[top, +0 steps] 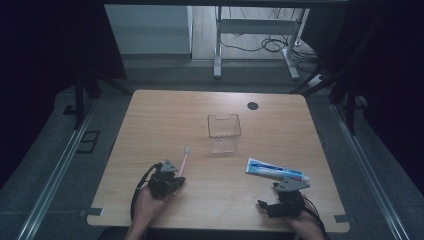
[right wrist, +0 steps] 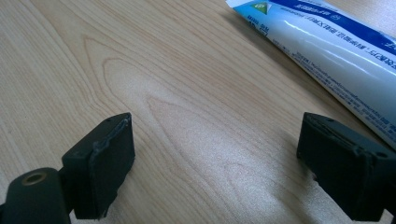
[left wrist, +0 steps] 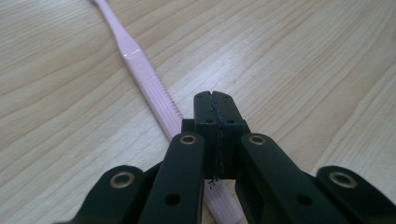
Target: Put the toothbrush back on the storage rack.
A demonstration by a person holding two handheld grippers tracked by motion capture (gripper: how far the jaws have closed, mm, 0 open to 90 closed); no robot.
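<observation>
Your left gripper (left wrist: 215,100) sat nearest the lens in the left gripper view, its two black jaws pressed flat together with nothing between the pads. Beneath and beside them ran the pink toothbrush (left wrist: 140,70), lying flat on the wooden table (left wrist: 303,56); the handle passed under the jaws at their left side, but whether the jaws touched it could not be told from that angle.

From the high view, your left hand (top: 147,202) came in from the near edge with the forearm angled up toward the clear plastic container (top: 224,132), the left gripper (top: 176,179) lying low at the toothbrush's handle end. The toothbrush (top: 183,161) lay near the container, on its near-left side, with the bristle end pointing toward it.

Your right hand (top: 305,224) rested close to the near edge, well to the near-right of the container, with the right gripper (top: 290,192) pointing at the toothpaste tube (top: 275,170). That tube lay flat on the container's near-right side, apart from it.

In the right gripper view, your right gripper (right wrist: 243,154) stood wide open, bare wood between the pads, and the toothpaste tube (right wrist: 327,51) lay just beyond the right-hand jaw, not gripped. That view showed the blue print on the white tube; the high view alone showed the container, both forearms and the dark round cap (top: 253,105) on the table beyond the container.
</observation>
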